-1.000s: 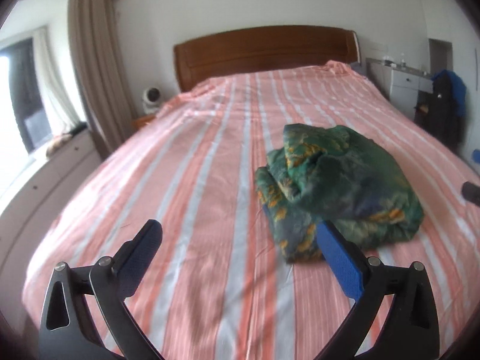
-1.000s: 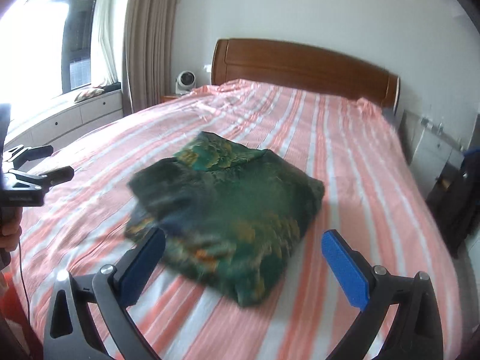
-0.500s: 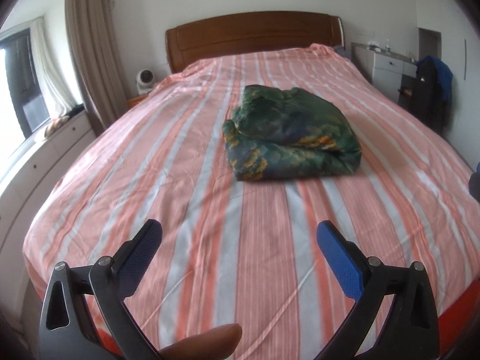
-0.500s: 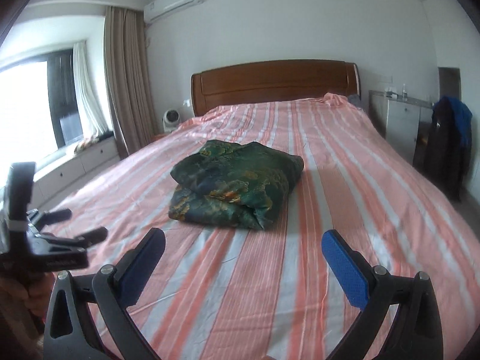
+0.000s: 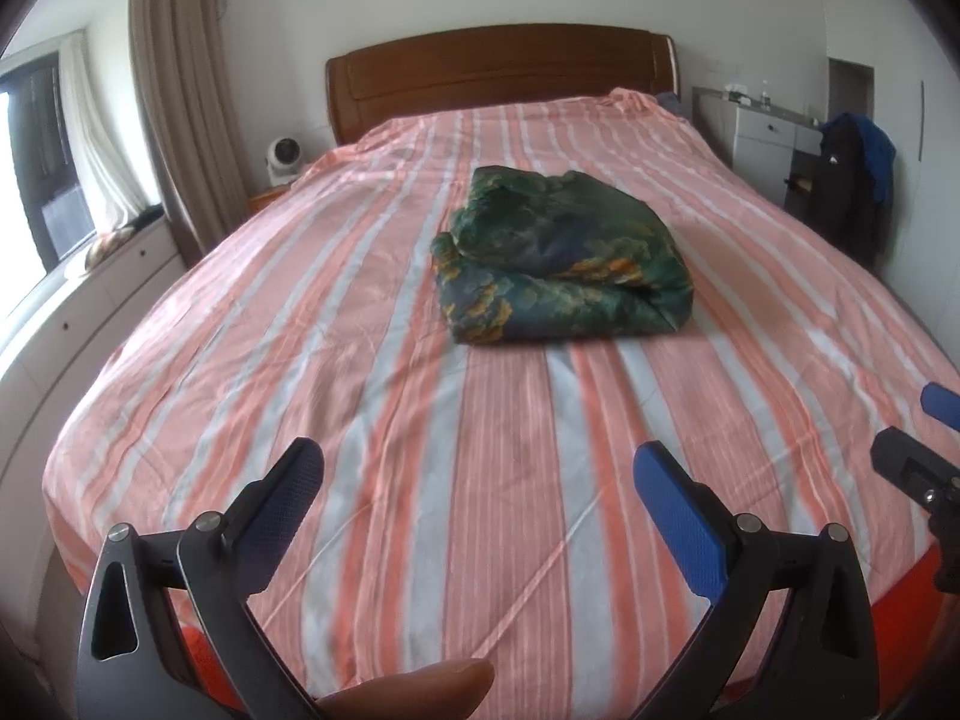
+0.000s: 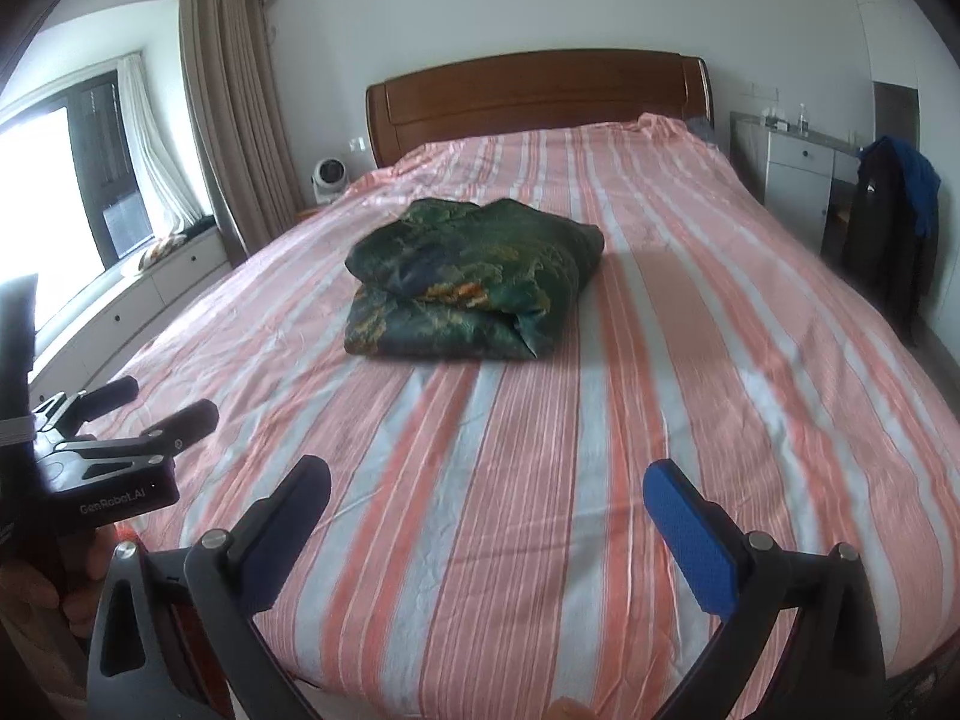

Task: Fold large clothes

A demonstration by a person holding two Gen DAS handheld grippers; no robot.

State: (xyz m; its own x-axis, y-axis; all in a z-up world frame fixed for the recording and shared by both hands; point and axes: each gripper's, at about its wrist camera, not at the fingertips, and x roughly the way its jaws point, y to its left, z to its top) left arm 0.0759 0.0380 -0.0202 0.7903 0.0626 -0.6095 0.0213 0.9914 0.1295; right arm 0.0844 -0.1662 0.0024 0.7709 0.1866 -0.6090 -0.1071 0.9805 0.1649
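Note:
A dark green patterned garment (image 5: 561,267) (image 6: 474,282) lies folded in a thick bundle on the middle of the striped bed (image 5: 336,360) (image 6: 690,372). My left gripper (image 5: 477,477) is open and empty, held back over the foot of the bed, well short of the bundle. My right gripper (image 6: 486,489) is open and empty too, equally far from the garment. In the right wrist view the left gripper (image 6: 162,405) shows at the left edge with a hand on its handle. The right gripper's tip appears at the right edge of the left wrist view.
A wooden headboard (image 5: 498,69) stands at the far end. A small white fan (image 5: 282,159) sits left of the bed beside brown curtains (image 5: 174,96). A white cabinet (image 5: 762,135) and hanging dark clothes (image 5: 855,180) stand on the right. A window bench (image 6: 162,276) runs along the left.
Both grippers have pulled back from the folded garment toward the foot of the bed. The bundle stays in place on the bed. Both grippers remain open.

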